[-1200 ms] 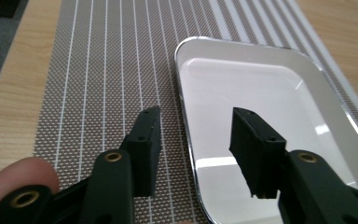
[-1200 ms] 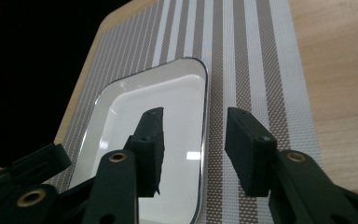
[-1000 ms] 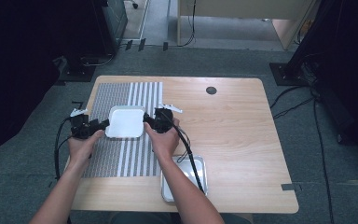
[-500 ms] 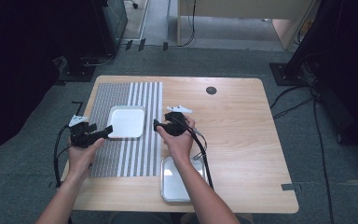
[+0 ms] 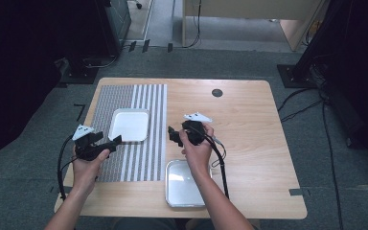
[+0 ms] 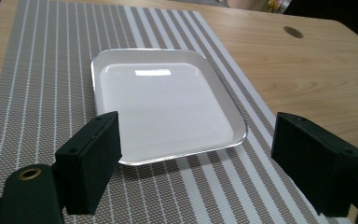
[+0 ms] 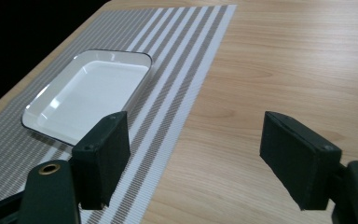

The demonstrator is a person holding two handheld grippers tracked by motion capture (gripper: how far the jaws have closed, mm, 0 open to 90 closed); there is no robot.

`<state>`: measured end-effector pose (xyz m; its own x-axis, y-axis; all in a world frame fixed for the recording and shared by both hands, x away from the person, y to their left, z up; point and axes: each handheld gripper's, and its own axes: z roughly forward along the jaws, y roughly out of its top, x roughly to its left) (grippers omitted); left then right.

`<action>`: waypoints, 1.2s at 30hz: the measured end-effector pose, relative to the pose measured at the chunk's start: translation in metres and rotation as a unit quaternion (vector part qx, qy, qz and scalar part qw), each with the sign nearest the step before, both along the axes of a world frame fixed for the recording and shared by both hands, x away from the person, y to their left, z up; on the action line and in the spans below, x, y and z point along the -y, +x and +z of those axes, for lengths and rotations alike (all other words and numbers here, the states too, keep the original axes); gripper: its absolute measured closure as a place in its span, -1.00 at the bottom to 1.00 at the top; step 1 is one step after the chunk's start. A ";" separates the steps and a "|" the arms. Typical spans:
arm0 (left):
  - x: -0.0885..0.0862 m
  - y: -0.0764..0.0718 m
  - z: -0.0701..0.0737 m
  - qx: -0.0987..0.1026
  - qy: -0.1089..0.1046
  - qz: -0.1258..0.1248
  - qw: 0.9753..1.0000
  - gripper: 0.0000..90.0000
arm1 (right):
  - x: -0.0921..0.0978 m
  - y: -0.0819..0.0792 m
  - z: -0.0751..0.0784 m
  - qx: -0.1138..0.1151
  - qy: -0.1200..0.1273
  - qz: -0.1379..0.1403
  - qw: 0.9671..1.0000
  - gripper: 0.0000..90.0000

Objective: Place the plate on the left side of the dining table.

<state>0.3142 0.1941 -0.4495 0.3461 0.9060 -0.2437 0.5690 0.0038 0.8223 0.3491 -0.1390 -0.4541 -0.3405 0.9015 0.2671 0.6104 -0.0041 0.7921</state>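
Observation:
A white square plate lies flat on the striped placemat, left of the table's middle. My left gripper hovers just off the plate's near left corner, open and holding nothing. In the left gripper view the plate lies just beyond the open left gripper. My right gripper is to the right of the plate, over the mat's right edge, also open and holding nothing. In the right gripper view the plate lies off to the left of the open right gripper.
A shiny metal tray sits by the table's front edge, under my right forearm. A dark round cable hole is at the back of the wooden table. Bare wood stretches to the right.
A second ago both grippers flanked the plate, close against its sides. Both have since drawn back toward me and apart, and the plate stays on the mat.

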 end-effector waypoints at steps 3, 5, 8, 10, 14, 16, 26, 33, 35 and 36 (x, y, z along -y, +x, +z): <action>0.003 -0.004 0.000 0.004 -0.001 -0.005 1.000 -0.67 | 0.006 -0.006 -0.001 0.003 -0.009 -0.004 1.000 -0.46; 0.007 -0.008 -0.001 0.007 0.003 -0.009 1.000 -0.67 | 0.011 -0.010 -0.002 0.004 -0.008 -0.006 1.000 -0.46; 0.012 -0.013 -0.002 0.005 -0.004 -0.019 1.000 -0.67 | 0.016 -0.016 -0.003 0.007 -0.013 -0.006 1.000 -0.46; 0.013 -0.017 -0.002 0.008 -0.012 -0.024 1.000 -0.67 | 0.021 -0.020 -0.003 0.007 -0.017 -0.006 1.000 -0.46; 0.018 -0.023 -0.003 0.009 -0.006 -0.027 1.000 -0.67 | 0.030 -0.028 -0.006 0.007 -0.022 -0.011 1.000 -0.46; 0.020 -0.027 -0.004 0.007 0.001 -0.026 1.000 -0.67 | 0.037 -0.033 -0.008 0.006 -0.021 -0.014 1.000 -0.47; 0.026 -0.039 -0.013 -0.008 0.001 -0.026 1.000 -0.66 | 0.071 -0.051 -0.010 0.015 -0.029 -0.037 0.999 -0.47; 0.026 -0.051 -0.015 -0.004 0.010 -0.025 1.000 -0.66 | 0.094 -0.062 -0.013 0.016 -0.033 -0.051 0.998 -0.47; 0.025 -0.054 -0.015 -0.004 0.008 -0.023 1.000 -0.66 | 0.102 -0.065 -0.015 0.017 -0.034 -0.056 0.998 -0.47; 0.024 -0.056 -0.016 -0.002 0.010 -0.023 1.000 -0.66 | 0.106 -0.067 -0.016 0.015 -0.034 -0.059 0.998 -0.47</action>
<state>0.2579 0.1701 -0.4650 0.3861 0.8940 -0.2274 0.5716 -0.0383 0.8196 0.2820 -0.2451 -0.4704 -0.2380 0.9514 0.1955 0.5846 -0.0203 0.8110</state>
